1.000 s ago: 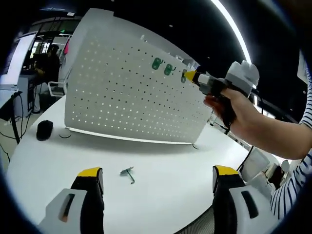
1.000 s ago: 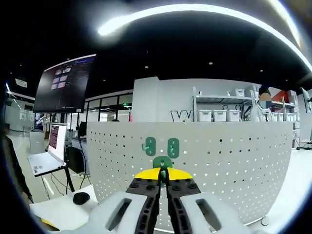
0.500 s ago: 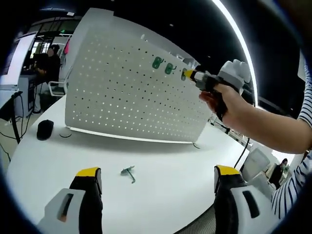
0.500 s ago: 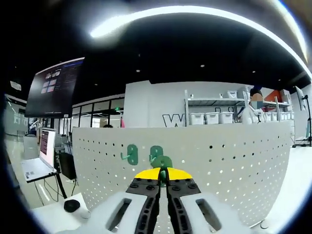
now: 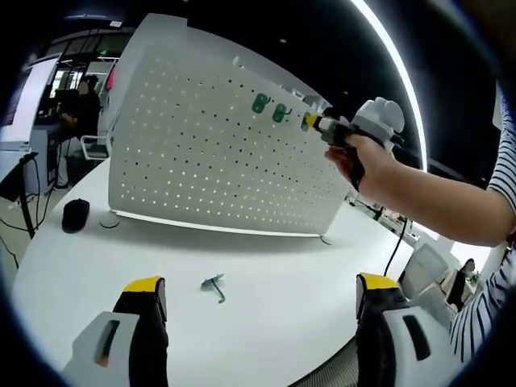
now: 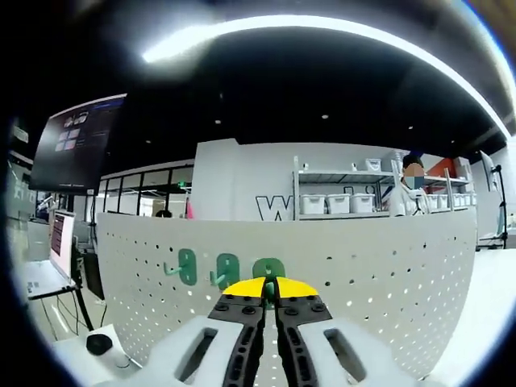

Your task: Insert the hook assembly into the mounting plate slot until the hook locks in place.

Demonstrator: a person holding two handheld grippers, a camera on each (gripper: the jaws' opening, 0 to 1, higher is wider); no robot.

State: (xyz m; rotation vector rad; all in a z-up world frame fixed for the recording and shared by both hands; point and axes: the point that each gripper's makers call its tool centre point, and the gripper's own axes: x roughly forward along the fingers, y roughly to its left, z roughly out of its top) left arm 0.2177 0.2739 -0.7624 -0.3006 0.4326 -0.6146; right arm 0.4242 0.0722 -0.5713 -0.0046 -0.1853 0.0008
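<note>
A white perforated mounting plate (image 5: 218,153) is standing upright on the white counter (image 5: 266,282). Two green hooks (image 5: 260,103) (image 5: 279,114) are being carried side by side in the plate's upper row; in the right gripper view they are seen at (image 6: 187,267) and (image 6: 228,270).

The right gripper (image 5: 316,123) is being held by a person's hand (image 5: 363,165) at the upper part of the plate, just beside the second hook. Its fingers (image 6: 239,288) are pressed together and are clamped on a third green hook (image 6: 268,270), which is being held against the plate face (image 6: 387,274) in line with the other two. Whether this hook is seated in its slot cannot be told.

The left gripper (image 5: 262,310) is being held low above the counter, well apart from the plate, with its fingers (image 5: 146,292) spread wide and nothing between them. A further green hook (image 5: 214,285) is lying loose on the counter between the left gripper and the foot of the plate. A black computer mouse (image 5: 74,214) is resting on the counter near the plate's left end, also seen at (image 6: 100,343)
</note>
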